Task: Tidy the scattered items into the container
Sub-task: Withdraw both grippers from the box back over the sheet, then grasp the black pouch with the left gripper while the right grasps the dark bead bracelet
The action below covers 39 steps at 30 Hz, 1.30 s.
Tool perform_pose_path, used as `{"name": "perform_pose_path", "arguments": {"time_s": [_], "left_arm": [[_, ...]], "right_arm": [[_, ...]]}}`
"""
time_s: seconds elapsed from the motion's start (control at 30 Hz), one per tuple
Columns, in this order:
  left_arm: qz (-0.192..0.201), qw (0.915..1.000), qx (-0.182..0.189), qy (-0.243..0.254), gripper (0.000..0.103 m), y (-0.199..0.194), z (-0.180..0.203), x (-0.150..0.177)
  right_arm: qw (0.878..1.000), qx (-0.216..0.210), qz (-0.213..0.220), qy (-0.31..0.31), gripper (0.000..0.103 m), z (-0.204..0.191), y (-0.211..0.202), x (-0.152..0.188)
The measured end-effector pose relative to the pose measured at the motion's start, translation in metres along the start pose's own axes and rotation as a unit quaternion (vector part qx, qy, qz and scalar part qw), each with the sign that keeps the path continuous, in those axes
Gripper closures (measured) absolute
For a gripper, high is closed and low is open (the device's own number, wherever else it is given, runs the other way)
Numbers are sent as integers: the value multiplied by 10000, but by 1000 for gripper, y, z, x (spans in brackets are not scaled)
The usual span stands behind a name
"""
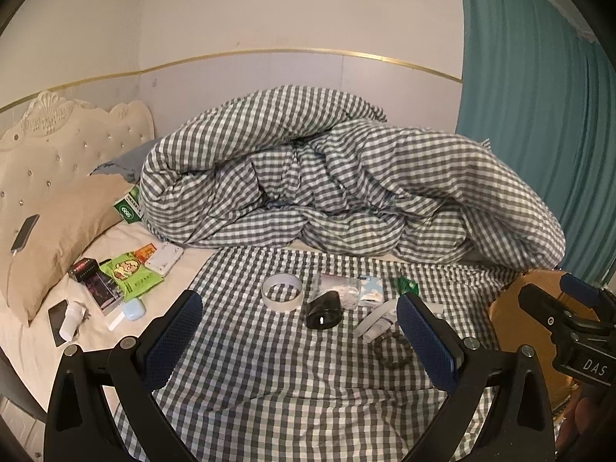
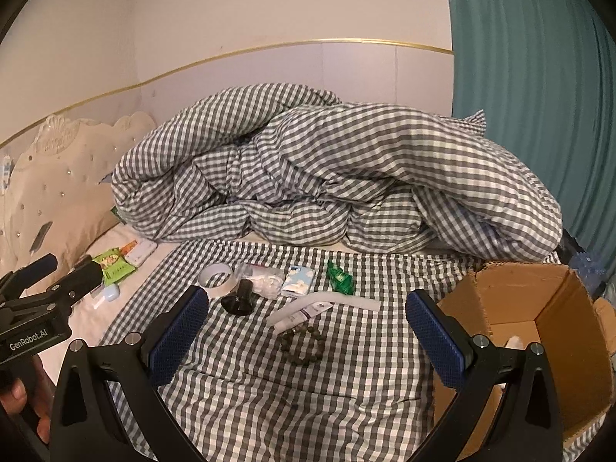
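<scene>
Two grippers, both spread wide and holding nothing. My left gripper (image 1: 298, 340) hangs over bare checked sheet (image 1: 269, 365); my right gripper (image 2: 308, 333) frames the bead bracelet (image 2: 302, 346) between its pads without touching it.

Container: open cardboard box (image 2: 539, 308) at 3 o'clock of the right gripper, just beside the right pad (image 2: 435, 340). Its near torn flap edge sits close to that finger, so clearance is tight there. Something pale lies inside; I can't tell what.

Scatter on the sheet, right wrist view, 12 o'clock of the bracelet:
- white tube (image 2: 298, 315), touching the beads at its lower end
- long white strip (image 2: 346, 300), running toward 2 o'clock
- green packet (image 2: 339, 278), apart from the rest
- tissue pack (image 2: 298, 281), beside a clear bag (image 2: 261, 279)
- black round piece (image 2: 238, 300) at 10 o'clock, near the left pad (image 2: 181, 337)
- tape roll (image 2: 216, 275), just beyond it

Open room: the sheet from 6 o'clock up to the bracelet is bare, so there's a free lane between the fingers. The rumpled duvet (image 2: 327, 177) walls off everything past the scatter at 12 o'clock.

At 9 o'clock the sheet edge gives way to cream mattress (image 1: 181, 269) holding a second clutter: green pouch (image 1: 131, 275), dark box (image 1: 94, 285), earbud case (image 1: 133, 310), phone (image 1: 57, 321).
</scene>
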<state>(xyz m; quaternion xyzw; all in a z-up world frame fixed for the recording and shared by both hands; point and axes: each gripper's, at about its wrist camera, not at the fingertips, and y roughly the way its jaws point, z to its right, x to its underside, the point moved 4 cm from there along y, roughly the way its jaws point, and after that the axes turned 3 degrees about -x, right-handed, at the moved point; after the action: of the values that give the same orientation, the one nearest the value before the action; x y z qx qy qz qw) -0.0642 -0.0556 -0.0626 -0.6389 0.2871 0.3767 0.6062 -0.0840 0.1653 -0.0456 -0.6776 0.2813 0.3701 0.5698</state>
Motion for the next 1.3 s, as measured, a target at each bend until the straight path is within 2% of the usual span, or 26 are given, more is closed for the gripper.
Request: {"name": "perform_pose_path", "arguments": {"time_s": [0.37,0.63,1.0,1.3], "left_arm": [[-412,9991,-89,-39,0,54,-9,15],[-785,9968,-168,-2,0,102,-11,32],[-1255,9920,-131,94,0,173,1,57],[-1506,9885,14,152,0,231,19,67]], "right_arm": [[9987,-5,-515,-19,0,3,60,22],[9941,-267,-1048,-32,0,7,118,52],[9828,-344,-1815,-88,1,16,198,96],[9775,-386,-2069,-115,1,21,236,111]]}}
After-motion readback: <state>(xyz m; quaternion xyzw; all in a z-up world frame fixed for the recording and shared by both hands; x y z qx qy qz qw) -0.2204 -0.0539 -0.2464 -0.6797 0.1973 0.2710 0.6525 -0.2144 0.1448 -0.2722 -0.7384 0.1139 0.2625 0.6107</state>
